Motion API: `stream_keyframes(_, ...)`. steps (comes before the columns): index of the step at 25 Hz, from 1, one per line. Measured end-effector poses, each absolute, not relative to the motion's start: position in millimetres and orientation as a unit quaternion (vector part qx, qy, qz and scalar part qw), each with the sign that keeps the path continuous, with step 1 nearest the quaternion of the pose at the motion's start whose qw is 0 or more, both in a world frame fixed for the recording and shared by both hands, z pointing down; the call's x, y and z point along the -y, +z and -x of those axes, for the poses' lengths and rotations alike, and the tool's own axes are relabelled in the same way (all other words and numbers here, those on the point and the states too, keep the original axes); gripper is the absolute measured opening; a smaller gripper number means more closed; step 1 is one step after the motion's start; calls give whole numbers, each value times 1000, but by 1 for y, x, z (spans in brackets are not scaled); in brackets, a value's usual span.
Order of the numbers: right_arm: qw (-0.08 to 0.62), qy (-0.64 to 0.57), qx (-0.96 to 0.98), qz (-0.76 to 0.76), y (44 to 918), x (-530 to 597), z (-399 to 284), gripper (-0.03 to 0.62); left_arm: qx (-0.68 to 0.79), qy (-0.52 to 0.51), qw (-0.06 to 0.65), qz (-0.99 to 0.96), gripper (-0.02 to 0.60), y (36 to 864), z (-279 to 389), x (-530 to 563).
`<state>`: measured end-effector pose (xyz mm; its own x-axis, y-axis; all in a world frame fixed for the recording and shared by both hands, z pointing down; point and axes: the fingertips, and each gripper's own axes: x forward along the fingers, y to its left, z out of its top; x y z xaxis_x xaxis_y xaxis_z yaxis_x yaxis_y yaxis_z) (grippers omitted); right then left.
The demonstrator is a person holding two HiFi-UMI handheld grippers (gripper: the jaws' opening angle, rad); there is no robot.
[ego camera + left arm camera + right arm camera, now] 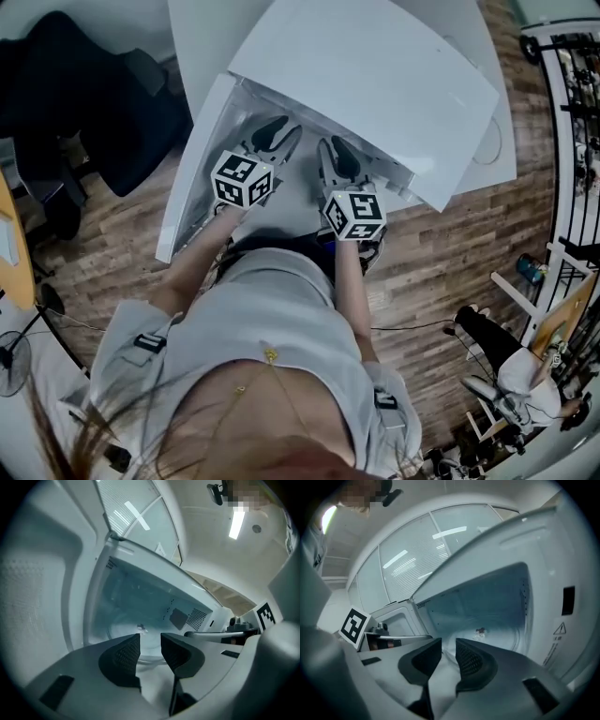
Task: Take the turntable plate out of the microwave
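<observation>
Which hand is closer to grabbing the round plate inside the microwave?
Probably right, just barely: the right gripper sits deeper in the microwave, open jaws facing the plate. The left gripper is almost as close.

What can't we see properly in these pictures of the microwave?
- Left gripper view: the near rim of the round clear glass turntable plate hides behind the dark jaws of the left gripper.
- Right gripper view: the small dark speck at the plate's middle is too small to name.
- Head view: the plate is hidden under the top of the white microwave.
</observation>
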<state>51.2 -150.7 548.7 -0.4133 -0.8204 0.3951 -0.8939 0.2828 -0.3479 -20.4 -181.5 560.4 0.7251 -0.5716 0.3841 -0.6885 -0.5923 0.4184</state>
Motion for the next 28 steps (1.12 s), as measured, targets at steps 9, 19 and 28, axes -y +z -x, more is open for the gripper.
stream_keyframes(9,60,353,754,-550,598,152,-55,114,386,113,371,-837,145,605,26,189)
stream_keyframes(19,10,454,717,-529,625,149,-50,190,405,15,575,-710,239,647,26,205)
stream_keyframes(28,-18,493,701,-515,630,147,-48,216,390,-29,647,-654,223,662,19,213)
